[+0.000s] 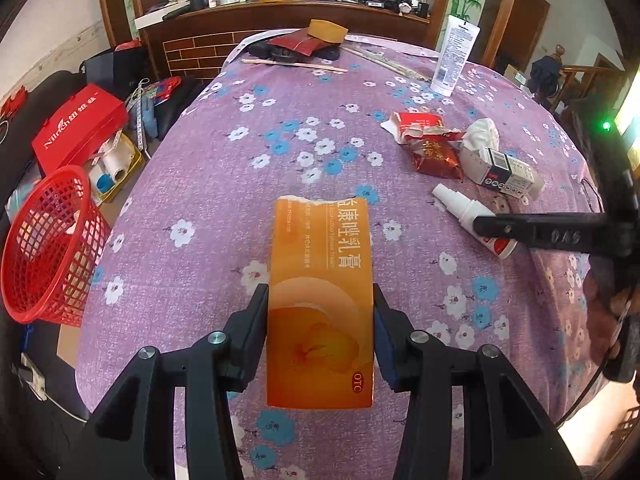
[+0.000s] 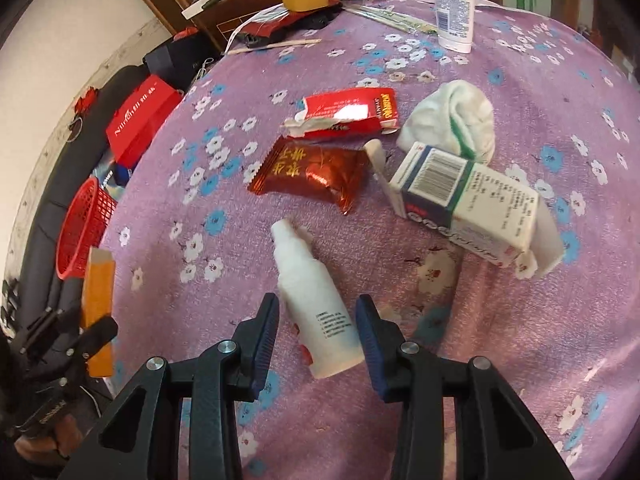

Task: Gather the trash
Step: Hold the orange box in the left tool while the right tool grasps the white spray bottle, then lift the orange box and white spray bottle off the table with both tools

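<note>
My left gripper [image 1: 320, 296] is shut on an orange medicine carton [image 1: 320, 280] with a torn far end, held above the purple flowered tablecloth [image 1: 224, 184]. The carton [image 2: 98, 288] and left gripper [image 2: 72, 332] also show at the left edge of the right wrist view. My right gripper [image 2: 317, 302] points down over a white spray bottle [image 2: 316, 300] that lies on the cloth. The bottle is between the fingers, with a gap at the left pad. In the left wrist view, a right gripper finger [image 1: 540, 236] reaches across the bottle [image 1: 460, 208]. A red mesh basket [image 1: 48, 248] stands past the table's left edge.
Beyond the bottle lie a red foil packet [image 2: 312, 172], a torn red carton [image 2: 348, 114], a white medicine box [image 2: 468, 204] and a crumpled tissue [image 2: 452, 116]. A white tube [image 2: 454, 0] stands at the far edge, near chopsticks [image 1: 292, 65] and a yellow dish [image 1: 328, 30].
</note>
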### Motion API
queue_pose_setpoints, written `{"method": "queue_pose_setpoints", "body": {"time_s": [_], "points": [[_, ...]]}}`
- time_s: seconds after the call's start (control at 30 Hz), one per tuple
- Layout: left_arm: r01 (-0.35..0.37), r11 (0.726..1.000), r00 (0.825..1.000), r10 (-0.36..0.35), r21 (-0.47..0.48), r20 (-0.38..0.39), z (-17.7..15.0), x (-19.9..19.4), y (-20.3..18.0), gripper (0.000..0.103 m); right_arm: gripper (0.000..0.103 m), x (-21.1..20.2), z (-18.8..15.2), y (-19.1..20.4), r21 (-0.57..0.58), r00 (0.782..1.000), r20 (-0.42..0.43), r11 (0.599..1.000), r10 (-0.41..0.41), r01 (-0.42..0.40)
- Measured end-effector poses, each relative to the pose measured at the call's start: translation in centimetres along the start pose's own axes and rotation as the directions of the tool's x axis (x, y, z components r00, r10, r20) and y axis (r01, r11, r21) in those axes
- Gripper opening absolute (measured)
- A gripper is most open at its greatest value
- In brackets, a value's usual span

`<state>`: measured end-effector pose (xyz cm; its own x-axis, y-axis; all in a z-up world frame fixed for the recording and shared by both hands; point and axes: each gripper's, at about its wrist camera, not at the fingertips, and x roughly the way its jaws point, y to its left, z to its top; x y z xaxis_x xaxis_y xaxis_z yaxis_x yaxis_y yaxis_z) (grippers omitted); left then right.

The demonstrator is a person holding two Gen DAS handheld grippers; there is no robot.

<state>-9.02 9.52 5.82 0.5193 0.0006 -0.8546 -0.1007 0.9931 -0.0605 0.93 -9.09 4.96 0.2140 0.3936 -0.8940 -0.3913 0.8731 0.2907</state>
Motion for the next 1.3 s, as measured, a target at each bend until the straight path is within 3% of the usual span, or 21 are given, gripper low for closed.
{"method": "queue_pose_setpoints", "body": {"time_s": [0.07,0.1,0.13,0.53,1.3], "points": [[0.002,1.000,1.000,-0.002,0.003,-0.002,0.1,0.2,-0.2,0.046,0.043,0.2,-0.4,0.6,-0.021,1.000,0.001,1.000,-0.019,0.019],[0.005,1.000,1.000,-0.005,0.007,-0.003,0.1,0.3,-0.3,0.046,0.034,0.3,-0.6,0.9,-0.032,1.000,0.002,0.999,-0.027,0.027],[0.006,1.000,1.000,-0.006,0.010,-0.003,0.1,0.3,-0.4,0.046,0.033,0.4,-0.8,1.2,-0.044,0.999,0.002,0.998,-0.036,0.036],[-0.020,0.999,0.998,0.018,0.034,0.064,0.6,-0.4,-1.7,0.046,0.032,-5.4,-5.1,4.5,-0.028,0.976,0.206,0.997,-0.067,0.074],[-0.086,0.993,0.991,0.076,0.086,0.113,-0.3,-1.7,-2.1,0.046,0.032,-5.5,-7.0,6.0,-0.027,0.983,0.180,0.998,-0.045,0.050]]}}
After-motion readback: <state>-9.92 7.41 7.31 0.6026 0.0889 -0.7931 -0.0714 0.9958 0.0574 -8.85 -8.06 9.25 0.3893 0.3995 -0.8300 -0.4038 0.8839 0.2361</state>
